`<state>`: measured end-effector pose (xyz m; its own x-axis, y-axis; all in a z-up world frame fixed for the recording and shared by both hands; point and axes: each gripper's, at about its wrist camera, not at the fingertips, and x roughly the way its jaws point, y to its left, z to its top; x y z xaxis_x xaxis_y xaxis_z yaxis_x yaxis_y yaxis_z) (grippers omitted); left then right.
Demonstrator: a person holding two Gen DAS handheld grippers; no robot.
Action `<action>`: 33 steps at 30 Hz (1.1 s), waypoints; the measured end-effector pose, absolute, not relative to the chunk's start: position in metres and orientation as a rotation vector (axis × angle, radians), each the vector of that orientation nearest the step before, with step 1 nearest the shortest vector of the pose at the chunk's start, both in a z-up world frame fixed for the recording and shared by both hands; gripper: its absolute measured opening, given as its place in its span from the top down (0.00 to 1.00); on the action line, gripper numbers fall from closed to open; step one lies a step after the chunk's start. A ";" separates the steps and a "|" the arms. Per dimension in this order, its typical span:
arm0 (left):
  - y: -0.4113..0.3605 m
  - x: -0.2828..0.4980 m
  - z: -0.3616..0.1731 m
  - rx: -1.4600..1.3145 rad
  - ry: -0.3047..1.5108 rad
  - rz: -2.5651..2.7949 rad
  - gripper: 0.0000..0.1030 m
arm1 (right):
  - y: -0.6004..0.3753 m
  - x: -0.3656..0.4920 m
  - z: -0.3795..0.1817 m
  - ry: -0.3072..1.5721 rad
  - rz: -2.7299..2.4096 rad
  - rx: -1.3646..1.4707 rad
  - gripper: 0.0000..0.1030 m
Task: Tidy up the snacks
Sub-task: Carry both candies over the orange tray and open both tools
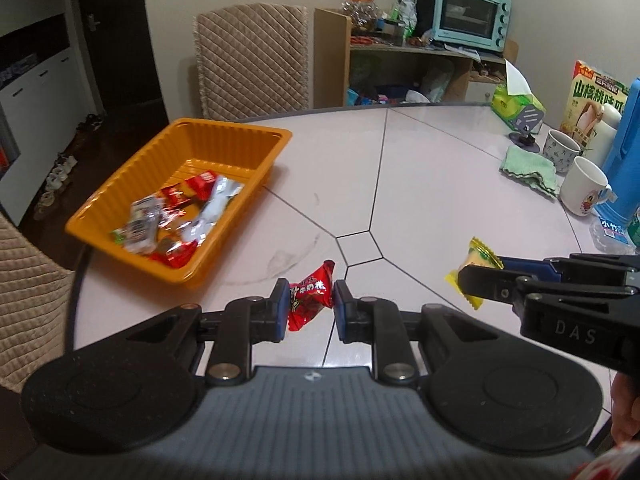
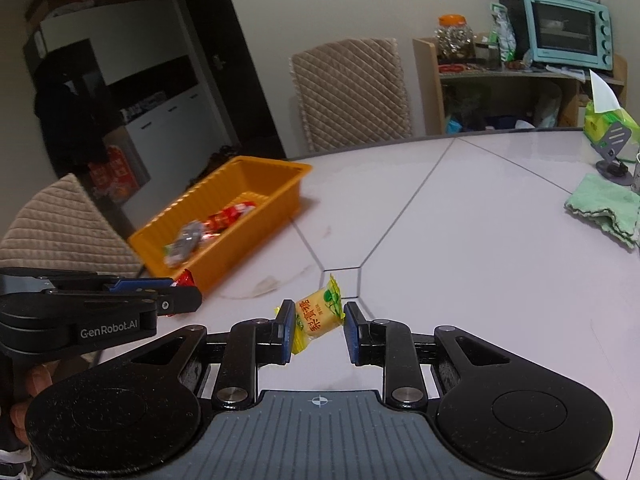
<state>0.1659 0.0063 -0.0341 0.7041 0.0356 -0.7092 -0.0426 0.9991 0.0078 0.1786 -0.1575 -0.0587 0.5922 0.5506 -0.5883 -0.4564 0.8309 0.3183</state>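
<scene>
Crinkly red candy [image 1: 310, 300], ridged orange tray [image 1: 120, 184]

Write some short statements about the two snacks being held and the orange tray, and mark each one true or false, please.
1. The left hand-held gripper holds a red candy. True.
2. The right hand-held gripper holds a green cloth. False: it holds a yellow candy; the green cloth lies on the table.
3. The orange tray is empty. False: several wrapped snacks lie in it.
4. The orange tray sits near the table's edge, beside a quilted chair. True.
5. Both candies are already in the tray. False: both are still in the grippers, outside the tray.
</scene>
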 end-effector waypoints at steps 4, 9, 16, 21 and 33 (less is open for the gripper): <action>0.013 0.143 -0.023 -0.008 0.772 0.067 0.80 | -0.153 0.162 -0.052 0.724 0.625 0.141 0.75; 0.023 0.124 -0.012 -0.001 0.758 0.076 0.80 | -0.142 0.145 -0.045 0.715 0.659 0.141 0.75; 0.059 0.114 -0.003 -0.022 0.739 0.083 0.80 | -0.114 0.140 -0.041 0.719 0.694 0.143 0.75; 0.102 0.123 -0.002 -0.008 0.730 0.049 0.80 | -0.071 0.151 -0.041 0.723 0.680 0.160 0.75; 0.218 0.206 -0.005 0.040 0.684 -0.171 0.80 | 0.041 0.204 -0.048 0.742 0.486 0.229 0.75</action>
<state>0.2063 0.2176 -0.0051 0.7614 -0.1440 -0.6321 0.1705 0.9852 -0.0191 0.2044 0.0410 -0.0484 0.6333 0.5000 -0.5907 -0.3417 0.8655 0.3662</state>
